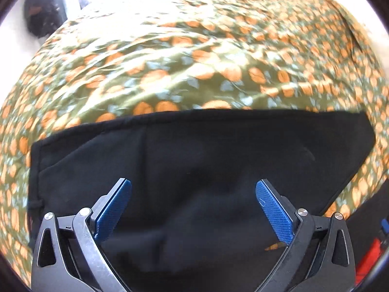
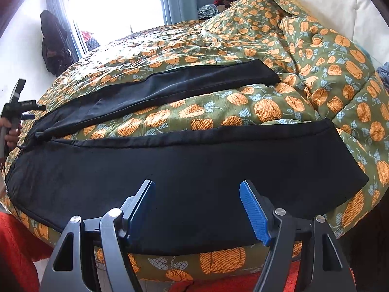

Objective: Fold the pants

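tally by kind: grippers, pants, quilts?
gripper: 2, left gripper and right gripper, both open
pants: 1, black, legs spread apart
quilt: 1, green with orange print
Total: 4

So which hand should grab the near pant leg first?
Probably the right. The right gripper hangs open over the near leg; the left gripper, also open, sits over the waist end.
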The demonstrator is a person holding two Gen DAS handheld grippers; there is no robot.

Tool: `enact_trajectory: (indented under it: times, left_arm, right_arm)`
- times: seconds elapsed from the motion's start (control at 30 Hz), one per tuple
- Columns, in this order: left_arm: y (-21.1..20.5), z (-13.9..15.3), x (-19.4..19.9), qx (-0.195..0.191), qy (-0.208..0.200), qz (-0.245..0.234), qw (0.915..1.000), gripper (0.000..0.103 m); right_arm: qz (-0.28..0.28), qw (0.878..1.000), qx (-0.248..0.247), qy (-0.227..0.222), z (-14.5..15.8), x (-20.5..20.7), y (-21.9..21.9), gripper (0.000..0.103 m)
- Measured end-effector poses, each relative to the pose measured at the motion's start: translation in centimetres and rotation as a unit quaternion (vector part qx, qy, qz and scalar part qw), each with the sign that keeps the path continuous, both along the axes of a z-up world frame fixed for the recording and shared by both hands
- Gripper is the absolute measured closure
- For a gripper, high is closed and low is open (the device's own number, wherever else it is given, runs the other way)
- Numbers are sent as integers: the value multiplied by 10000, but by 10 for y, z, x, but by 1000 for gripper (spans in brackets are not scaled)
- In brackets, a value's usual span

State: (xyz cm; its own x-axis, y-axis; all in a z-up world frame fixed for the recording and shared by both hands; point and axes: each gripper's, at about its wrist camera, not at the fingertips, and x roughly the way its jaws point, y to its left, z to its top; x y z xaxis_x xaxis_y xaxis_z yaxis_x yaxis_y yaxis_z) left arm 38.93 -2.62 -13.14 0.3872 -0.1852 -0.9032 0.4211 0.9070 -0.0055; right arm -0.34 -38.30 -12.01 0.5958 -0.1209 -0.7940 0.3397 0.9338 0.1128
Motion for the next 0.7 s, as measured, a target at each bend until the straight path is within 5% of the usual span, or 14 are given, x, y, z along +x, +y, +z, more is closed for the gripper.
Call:
enact_trajectory:
  times: [0.07,0.1,0.2,0.33,0.4,0.47,0.53,0.7]
  left_arm:
    - [-33,-53,8,1035,227,-204,9942,0]
    - [-38,-66,12,1173,269,-147,9926,0]
    - [-42,-37,14,767,201,234,9966,2]
    - [-78,4,-15,129,-34,-186,9997,1]
    - [-113,-3,-29,287,-144,-549,9980,1]
    - [-148,-34,-39,840,-83,-868,9926,1]
    - [-163,-62,-46,1220,-96,-790,9893,0]
    - [-156,-7,-69,669,-321,-391,9965,2]
  right_arm:
    - [39,10000,73,38,-2,3,-1,31]
    - [41,9999,119,25,-2,4,-1,31]
    - [44,9997,217,-124,3,0,-2,31]
    - [69,9992,300,-263,6,-4,-5,31]
    - [80,9987,425,-276,5,-4,-9,31]
    - [53,9978,585,-320,5,-4,-14,31]
    - [-6,9965,744,-371,5,-5,-20,31]
    - [-25,9947,906,-490,7,-9,-24,31]
